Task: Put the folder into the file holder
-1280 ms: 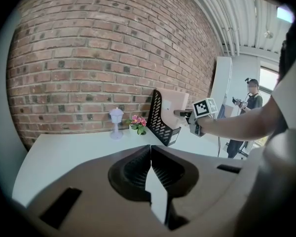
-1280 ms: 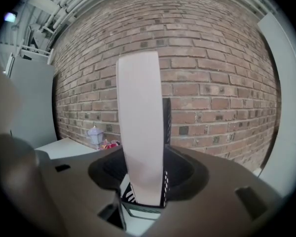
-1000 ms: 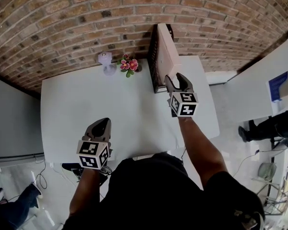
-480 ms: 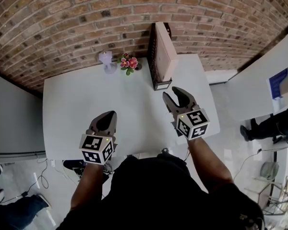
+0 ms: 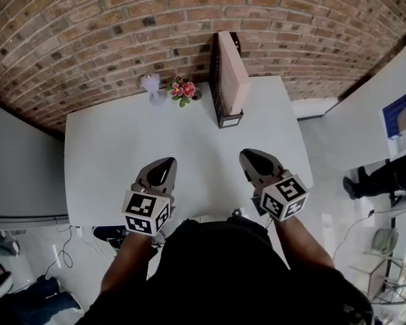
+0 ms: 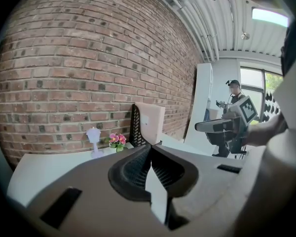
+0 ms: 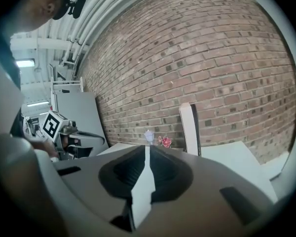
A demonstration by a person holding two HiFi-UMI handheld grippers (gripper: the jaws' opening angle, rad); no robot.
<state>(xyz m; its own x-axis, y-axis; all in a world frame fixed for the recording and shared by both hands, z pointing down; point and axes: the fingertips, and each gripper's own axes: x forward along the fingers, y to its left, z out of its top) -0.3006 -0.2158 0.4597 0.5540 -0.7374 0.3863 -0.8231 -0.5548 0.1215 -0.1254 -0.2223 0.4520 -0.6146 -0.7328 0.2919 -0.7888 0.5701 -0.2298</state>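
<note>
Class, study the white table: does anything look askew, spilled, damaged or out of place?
Nothing stands out. The beige folder stands upright in the black mesh file holder by the brick wall; the pink potted flowers and pale purple ornament stand upright beside it.

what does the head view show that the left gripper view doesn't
Only the head view: the marker cube on the left gripper, the whole outline of the table and the floor around it. Only the left gripper view: the ceiling, a window and a person standing far off. Both: the brick wall, the folder standing in the file holder, the pink flowers, and the right gripper, whose jaws have just been closing with nothing between them.
</note>
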